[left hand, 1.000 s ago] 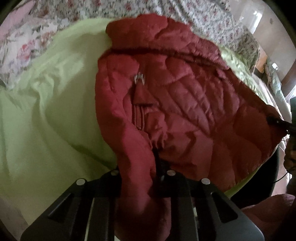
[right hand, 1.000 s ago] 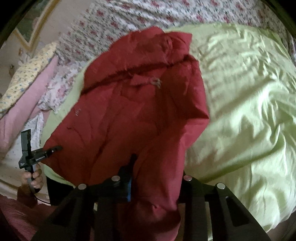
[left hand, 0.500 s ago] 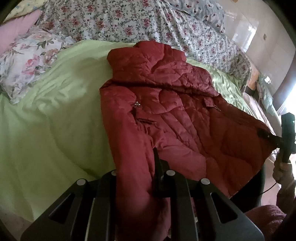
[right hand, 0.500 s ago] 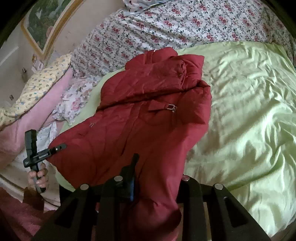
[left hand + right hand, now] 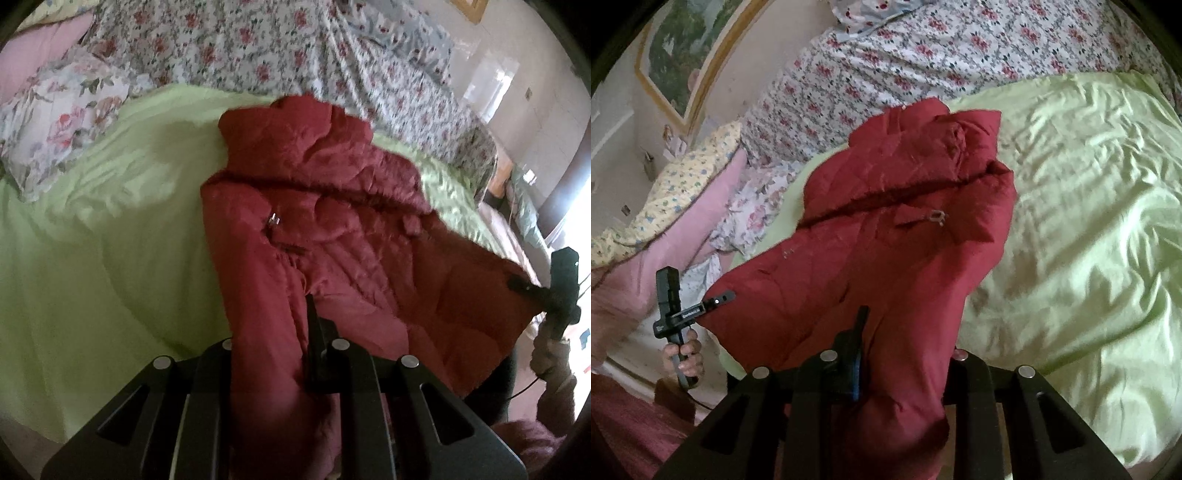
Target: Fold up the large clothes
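Observation:
A dark red quilted jacket [image 5: 332, 229] lies spread on a light green sheet [image 5: 92, 258], collar toward the far side. My left gripper [image 5: 273, 339] is shut on the jacket's near hem; fabric bunches over its left finger. In the right wrist view the same jacket [image 5: 886, 240] fills the middle, and my right gripper [image 5: 905, 343] is shut on another part of the hem. Each view shows the other hand-held gripper pinching a hem corner: the right gripper [image 5: 517, 284] at the right edge, the left gripper [image 5: 722, 297] at the left. The hem hangs stretched between them.
A floral bedspread [image 5: 295, 55] covers the far side of the bed. A floral pillow [image 5: 62, 122] lies at far left, with pink and yellow pillows [image 5: 683, 206] beside it. A framed picture [image 5: 687, 55] hangs on the wall. A person's hand [image 5: 683, 354] grips the handle.
Both views have tilted up and pulled back, showing more of the floral bedspread. The left gripper has risen with the hem. Both grips hold unchanged.

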Available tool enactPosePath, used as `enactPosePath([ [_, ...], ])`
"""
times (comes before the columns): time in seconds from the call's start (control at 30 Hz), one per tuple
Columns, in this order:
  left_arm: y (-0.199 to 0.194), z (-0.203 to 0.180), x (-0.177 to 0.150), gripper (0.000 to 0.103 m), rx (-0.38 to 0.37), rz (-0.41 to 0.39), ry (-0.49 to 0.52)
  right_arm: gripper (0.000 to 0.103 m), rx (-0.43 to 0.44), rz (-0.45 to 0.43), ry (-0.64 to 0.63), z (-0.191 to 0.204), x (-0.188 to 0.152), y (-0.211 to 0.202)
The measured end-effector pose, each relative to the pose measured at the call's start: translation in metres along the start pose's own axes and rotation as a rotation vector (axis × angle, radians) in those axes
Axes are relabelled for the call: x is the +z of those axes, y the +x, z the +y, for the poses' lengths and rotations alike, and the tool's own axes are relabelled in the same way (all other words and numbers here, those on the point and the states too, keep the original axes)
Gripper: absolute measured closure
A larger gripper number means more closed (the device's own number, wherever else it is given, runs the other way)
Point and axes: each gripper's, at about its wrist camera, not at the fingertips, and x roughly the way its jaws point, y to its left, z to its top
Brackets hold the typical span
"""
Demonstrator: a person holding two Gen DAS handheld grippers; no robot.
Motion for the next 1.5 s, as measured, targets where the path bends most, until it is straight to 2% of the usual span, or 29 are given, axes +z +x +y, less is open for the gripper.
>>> enactPosePath([
  [0.23, -0.005, -0.013, 0.034, 0.09, -0.024, -0.087, -0.021, 0.079, 0.03, -0.11, 0.011, 0.004, 0.026, -0.004],
  [0.5, 0.002, -0.01, 0.056, 0.089, 0.002, -0.112, -0.04, 0.079, 0.018, -0.208, 0.027, -0.002, 0.052, -0.003],
  [0.77, 0.016, -0.009, 0.085, 0.088, 0.022, -0.134, -0.076, 0.079, -0.001, -0.267, 0.05, -0.011, 0.084, 0.008],
  [1.2, 0.068, 0.0, 0.151, 0.086, 0.088, -0.152, -0.167, 0.078, -0.039, -0.328, 0.125, -0.031, 0.152, 0.054],
  [1.5, 0.127, 0.018, 0.189, 0.084, 0.162, -0.129, -0.218, 0.077, -0.109, -0.352, 0.205, -0.06, 0.182, 0.097],
])
